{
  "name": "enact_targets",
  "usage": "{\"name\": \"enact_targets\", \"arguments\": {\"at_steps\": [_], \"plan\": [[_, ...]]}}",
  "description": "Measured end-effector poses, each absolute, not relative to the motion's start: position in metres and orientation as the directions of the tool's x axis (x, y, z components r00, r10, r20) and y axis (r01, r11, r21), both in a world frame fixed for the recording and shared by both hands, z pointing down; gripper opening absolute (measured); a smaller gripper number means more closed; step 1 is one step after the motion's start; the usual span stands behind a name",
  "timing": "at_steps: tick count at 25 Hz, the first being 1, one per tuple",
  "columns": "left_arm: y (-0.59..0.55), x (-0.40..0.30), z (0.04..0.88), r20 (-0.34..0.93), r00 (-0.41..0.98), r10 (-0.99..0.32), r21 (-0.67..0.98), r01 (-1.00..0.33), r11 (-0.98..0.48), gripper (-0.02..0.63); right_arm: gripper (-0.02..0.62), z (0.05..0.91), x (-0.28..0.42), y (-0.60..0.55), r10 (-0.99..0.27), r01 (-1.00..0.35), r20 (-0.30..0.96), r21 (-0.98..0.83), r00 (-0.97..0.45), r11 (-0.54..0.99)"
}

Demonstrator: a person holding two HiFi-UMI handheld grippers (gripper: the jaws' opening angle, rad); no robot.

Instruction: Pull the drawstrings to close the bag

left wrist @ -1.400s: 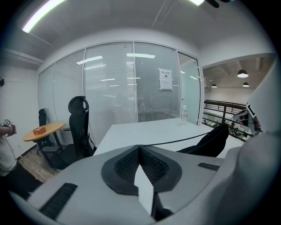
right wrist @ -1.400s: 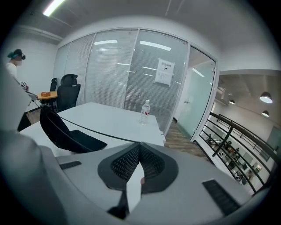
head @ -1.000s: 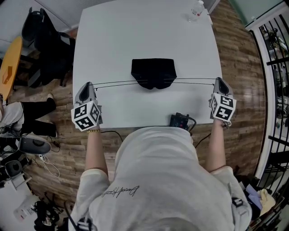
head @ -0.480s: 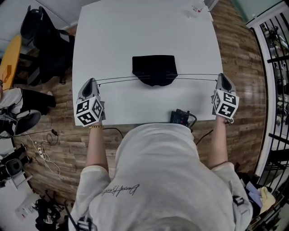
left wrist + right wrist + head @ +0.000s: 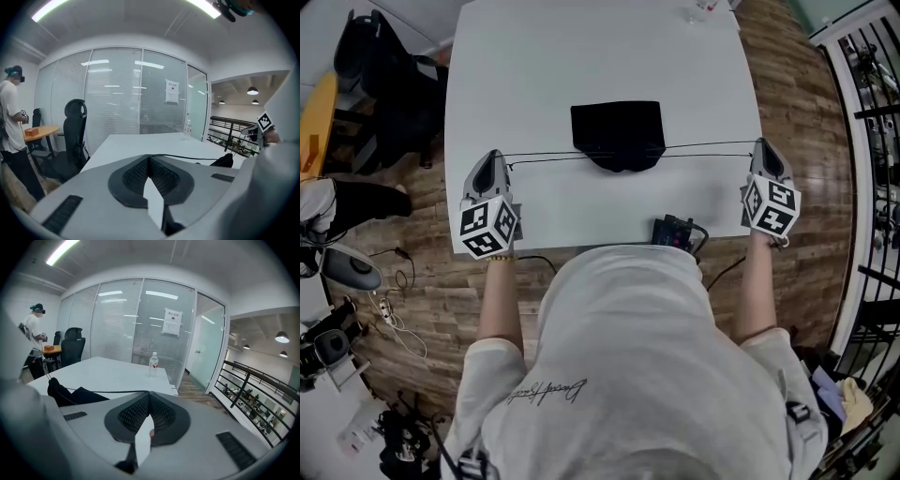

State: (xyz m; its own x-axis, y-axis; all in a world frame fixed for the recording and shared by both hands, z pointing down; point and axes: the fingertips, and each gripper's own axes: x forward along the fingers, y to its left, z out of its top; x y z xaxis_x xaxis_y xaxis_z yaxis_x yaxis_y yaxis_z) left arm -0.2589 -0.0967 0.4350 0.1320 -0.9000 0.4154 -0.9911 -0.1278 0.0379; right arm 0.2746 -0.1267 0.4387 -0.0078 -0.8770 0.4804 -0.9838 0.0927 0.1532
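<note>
Currently the left gripper (image 5: 492, 161) and right gripper (image 5: 766, 150) are each clenching an end of the drawstrings (image 5: 548, 155), stretching them taut sideways from the black bag (image 5: 619, 133), which is lying mid-bench (image 5: 581, 56). Risk: the thin cord could be slipping from the pads under a harder pull, or uneven pulling could be dragging the bag sideways instead of cinching it.

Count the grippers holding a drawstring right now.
2. The left gripper grips one drawstring at the table's left edge; the right gripper grips the other at its right edge.
</note>
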Motion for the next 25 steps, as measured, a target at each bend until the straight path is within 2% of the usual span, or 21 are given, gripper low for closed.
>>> {"name": "enact_targets", "arguments": {"at_steps": [8,15,21,25], "plan": [[-0.094,-0.216,0.434,0.415,0.241,-0.877,0.083,-0.97,-0.227,0.012,0.024,0.436,0.226,-0.124,-0.874,-0.971,0.458,0.082,-0.164,0.225],[-0.095,-0.17,0.414,0.365,0.351,-0.862,0.112,-0.936,-0.333,0.012,0.025,0.422,0.17,-0.122,-0.85,-0.938,0.422,0.0,-0.314,0.346],[-0.089,-0.142,0.404,0.334,0.399,-0.854,0.169,-0.917,-0.363,0.012,0.025,0.414,0.126,-0.116,-0.814,-0.895,0.387,-0.082,-0.433,0.438],[-0.087,-0.127,0.398,0.317,0.424,-0.848,0.175,-0.905,-0.387,0.012,0.024,0.419,0.106,-0.112,-0.787,-0.883,0.411,-0.118,-0.46,0.454]]}}
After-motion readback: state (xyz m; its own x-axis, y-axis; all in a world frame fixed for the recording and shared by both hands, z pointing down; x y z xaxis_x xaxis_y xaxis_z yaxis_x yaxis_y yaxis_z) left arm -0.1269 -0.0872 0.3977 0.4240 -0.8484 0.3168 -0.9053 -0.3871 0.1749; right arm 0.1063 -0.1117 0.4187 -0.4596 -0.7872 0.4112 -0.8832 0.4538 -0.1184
